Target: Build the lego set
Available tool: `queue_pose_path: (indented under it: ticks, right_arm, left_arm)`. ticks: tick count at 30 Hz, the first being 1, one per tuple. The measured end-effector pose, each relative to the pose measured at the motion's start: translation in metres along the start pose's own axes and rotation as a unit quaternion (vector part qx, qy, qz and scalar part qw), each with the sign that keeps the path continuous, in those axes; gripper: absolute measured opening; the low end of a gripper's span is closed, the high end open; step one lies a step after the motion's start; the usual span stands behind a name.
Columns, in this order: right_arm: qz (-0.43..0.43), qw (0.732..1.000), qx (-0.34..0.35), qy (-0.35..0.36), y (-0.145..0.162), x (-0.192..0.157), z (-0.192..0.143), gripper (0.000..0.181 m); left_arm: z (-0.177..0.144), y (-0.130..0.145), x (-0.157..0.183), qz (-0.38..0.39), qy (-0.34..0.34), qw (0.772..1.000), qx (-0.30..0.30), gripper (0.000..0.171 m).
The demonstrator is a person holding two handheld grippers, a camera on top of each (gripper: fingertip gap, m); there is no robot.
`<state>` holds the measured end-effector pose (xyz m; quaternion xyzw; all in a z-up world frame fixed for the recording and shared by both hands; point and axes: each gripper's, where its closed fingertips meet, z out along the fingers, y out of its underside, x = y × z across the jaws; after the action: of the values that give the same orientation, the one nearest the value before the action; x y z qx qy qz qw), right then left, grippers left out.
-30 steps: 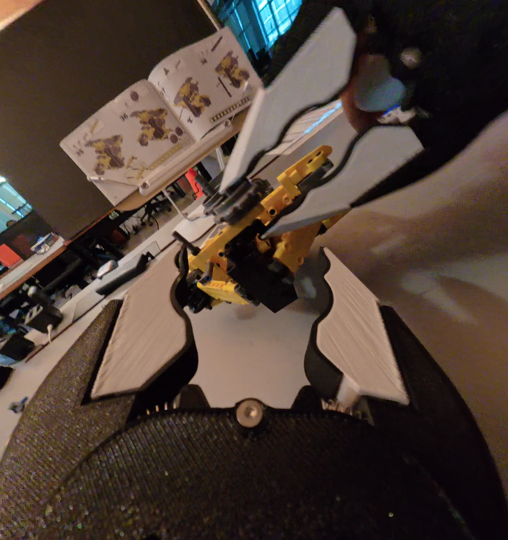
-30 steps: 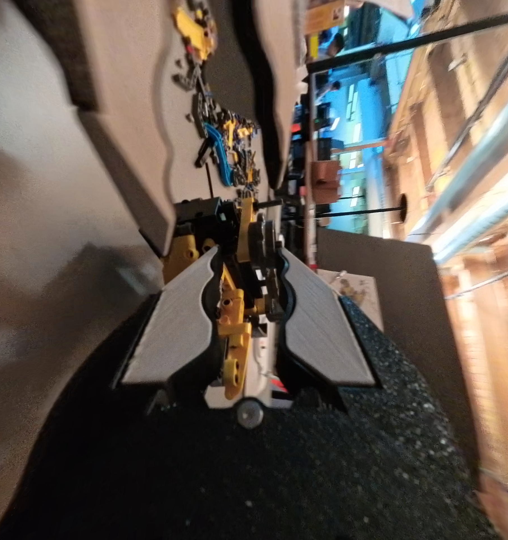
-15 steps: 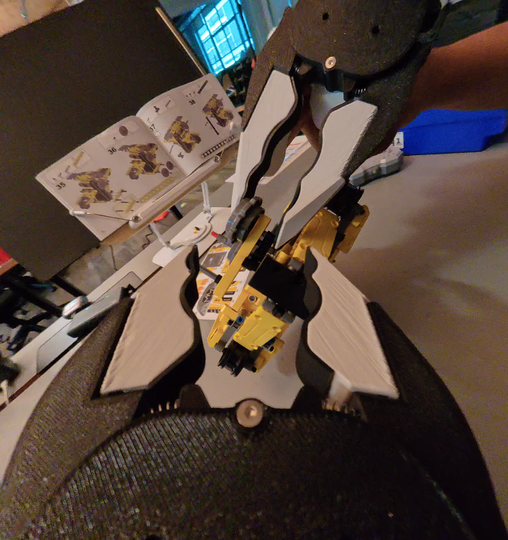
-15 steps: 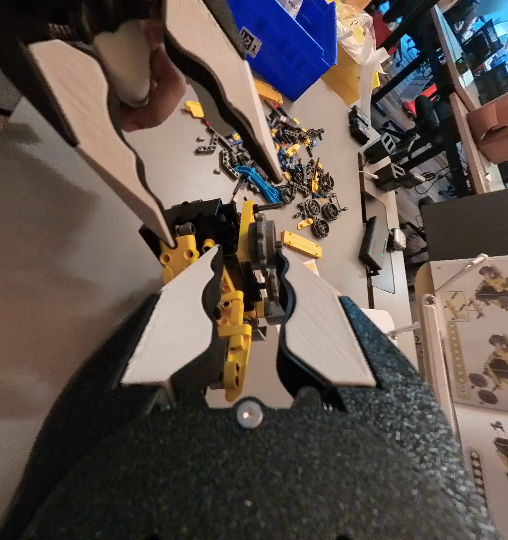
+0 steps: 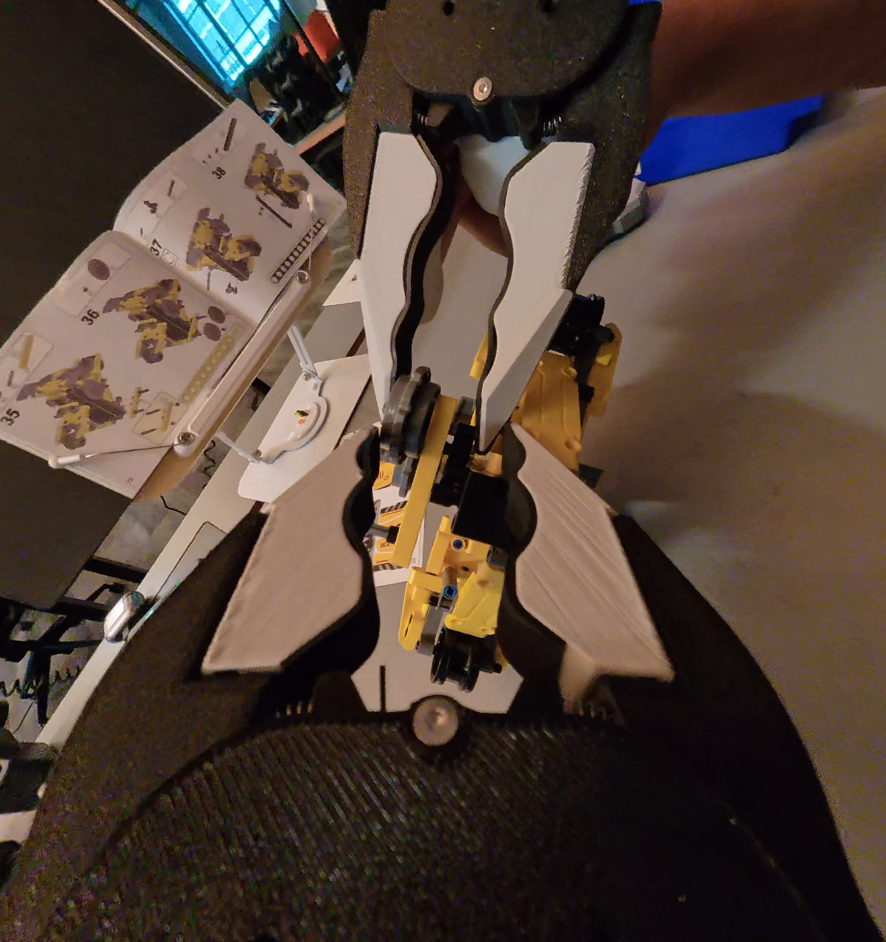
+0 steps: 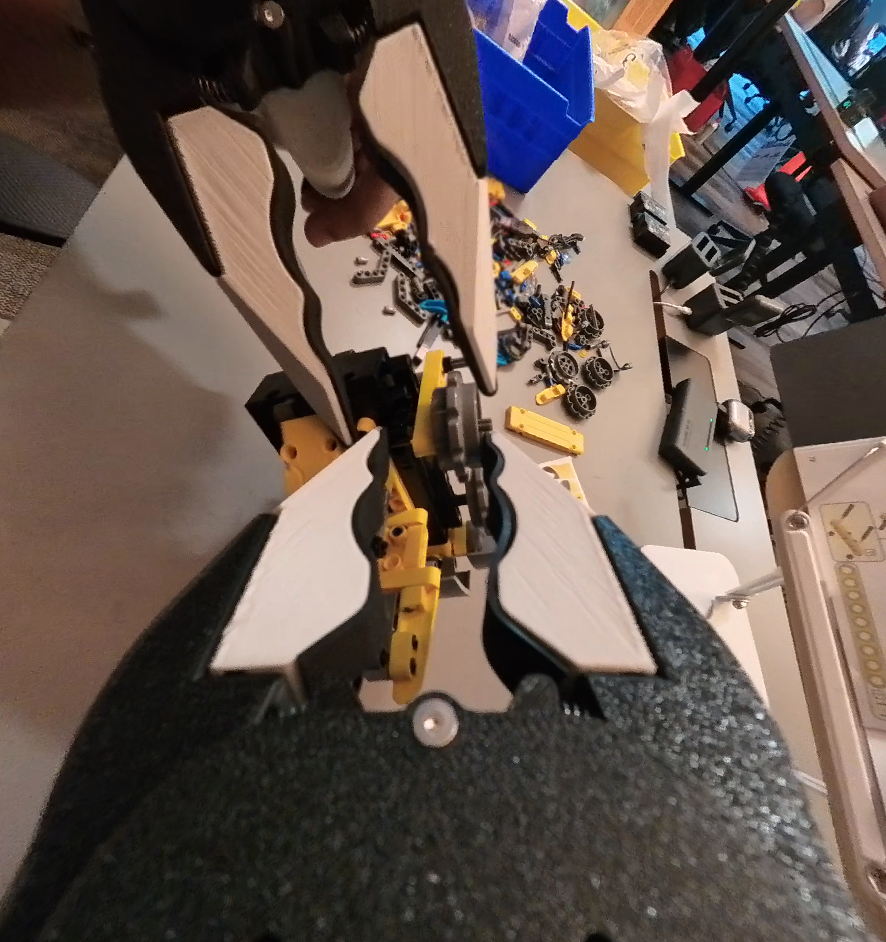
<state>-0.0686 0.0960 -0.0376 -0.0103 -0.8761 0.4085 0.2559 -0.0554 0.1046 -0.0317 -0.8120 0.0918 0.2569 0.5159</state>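
A yellow and black brick-built model (image 5: 461,586) with a grey gear (image 5: 408,413) hangs above the grey table (image 5: 736,459) between both grippers. My left gripper (image 5: 441,443) is closed on it; one finger lies against the gear, the other against a black block. My right gripper (image 5: 441,415) comes in from the opposite side, tip to tip with the left. In the right wrist view my right gripper (image 6: 433,438) is shut on the model (image 6: 410,560), pressing the gear (image 6: 456,413) and a yellow beam. The left gripper (image 6: 418,408) reaches down from above.
An open instruction booklet (image 5: 165,316) stands on a holder at the left; it also shows in the right wrist view (image 6: 864,586). Loose parts (image 6: 548,306), small wheels (image 6: 578,377) and a yellow plate (image 6: 543,423) lie on the table. A blue bin (image 6: 522,102) and black devices (image 6: 683,433) stand beyond. Only a small space, under 4 cm, lies between the two pairs of fingers. From either gripper's tips it is about 25 centimetres to the yellow plate (image 6: 543,423).
My left gripper's jaws have narrowed from wide open to closed around the model. Both grippers have swung round, and the model now lies lengthwise between the left fingers.
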Motion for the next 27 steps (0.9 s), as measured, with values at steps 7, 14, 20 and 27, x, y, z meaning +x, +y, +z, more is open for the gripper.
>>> queue_pose_path:
  ticks: [7,14,20,27]
  right_arm:
    - [-0.011,0.999,0.019,0.025,0.0009,0.0022,-0.0020,0.037]
    - [-0.035,0.996,0.029,0.080,0.0003,0.0080,-0.0062,0.048]
    - [-0.090,0.990,0.021,0.106,0.0000,0.0050,-0.0069,0.037]
    - [-0.116,0.985,0.017,0.125,-0.0011,0.0044,-0.0072,0.036]
  left_arm:
    - [0.0019,0.0024,-0.0005,-0.012,0.002,1.000,0.006,0.046]
    - [0.0032,0.0018,0.0009,-0.024,0.012,0.999,0.017,0.047]
    - [0.0040,0.0024,-0.0007,-0.026,0.012,0.999,0.015,0.047]
    - [0.0031,0.0029,-0.0002,-0.026,0.013,0.999,0.015,0.050]
